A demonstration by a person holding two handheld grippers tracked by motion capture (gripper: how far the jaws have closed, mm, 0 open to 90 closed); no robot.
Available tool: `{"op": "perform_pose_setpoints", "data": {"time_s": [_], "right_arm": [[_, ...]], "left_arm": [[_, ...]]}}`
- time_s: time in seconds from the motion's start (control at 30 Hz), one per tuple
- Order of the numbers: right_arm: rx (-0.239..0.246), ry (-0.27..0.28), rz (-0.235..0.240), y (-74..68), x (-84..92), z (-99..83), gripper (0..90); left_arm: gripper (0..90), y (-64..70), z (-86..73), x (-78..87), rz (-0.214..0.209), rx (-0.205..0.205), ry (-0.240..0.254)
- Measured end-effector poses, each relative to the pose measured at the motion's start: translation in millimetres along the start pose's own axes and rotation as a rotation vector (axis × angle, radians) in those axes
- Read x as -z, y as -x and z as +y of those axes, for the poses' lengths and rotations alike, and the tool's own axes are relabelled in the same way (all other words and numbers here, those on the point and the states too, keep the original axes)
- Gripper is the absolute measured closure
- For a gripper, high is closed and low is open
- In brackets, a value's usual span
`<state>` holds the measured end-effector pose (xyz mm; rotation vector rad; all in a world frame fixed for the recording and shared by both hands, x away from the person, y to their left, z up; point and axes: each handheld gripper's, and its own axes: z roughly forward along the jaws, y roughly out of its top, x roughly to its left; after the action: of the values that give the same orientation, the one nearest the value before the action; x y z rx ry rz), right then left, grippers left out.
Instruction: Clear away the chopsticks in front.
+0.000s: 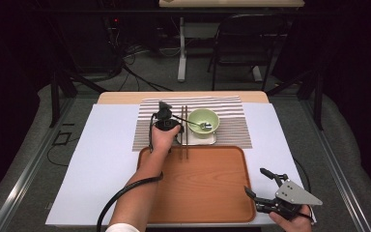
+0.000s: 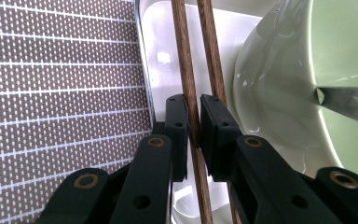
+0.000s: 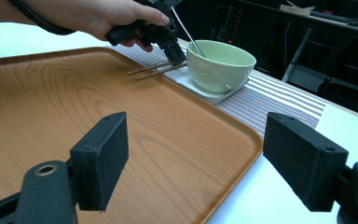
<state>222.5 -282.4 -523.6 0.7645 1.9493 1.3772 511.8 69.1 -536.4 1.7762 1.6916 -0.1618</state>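
Observation:
Two brown wooden chopsticks (image 1: 184, 130) lie side by side, their far ends on a small white plate (image 2: 161, 56) and their near ends over the tray's far rim. My left gripper (image 2: 193, 100) points down at them, its pads closed on the left chopstick (image 2: 182, 56); the right chopstick (image 2: 209, 56) runs just outside the jaws. A pale green bowl (image 1: 203, 122) with a metal spoon (image 1: 200, 124) in it stands on that plate, right beside the chopsticks. My right gripper (image 1: 254, 180) hovers open by the tray's near right corner, nothing between its pads.
A wooden tray (image 1: 207, 183) lies at the near middle of the table on a white sheet (image 1: 106, 145). A striped placemat (image 1: 232, 125) lies beyond it under the plate. A chair and a table leg stand on the floor behind the table.

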Motion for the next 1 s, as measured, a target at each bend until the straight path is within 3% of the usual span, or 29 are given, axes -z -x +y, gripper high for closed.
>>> {"op": "perform_pose_setpoints", "data": {"time_s": [0.6, 1.0], "right_arm": [[0.002, -0.001, 0.000, 0.0, -0.2, 0.0, 22.2], [-0.001, 0.003, 0.006, -0.5, 0.2, 0.4, 22.2]], "left_arm": [[84.8, -4.9, -0.3, 11.4, -0.001, 0.025, 0.032], [84.8, -12.0, -12.2, 38.8, 0.019, 0.034, 0.064]]}}
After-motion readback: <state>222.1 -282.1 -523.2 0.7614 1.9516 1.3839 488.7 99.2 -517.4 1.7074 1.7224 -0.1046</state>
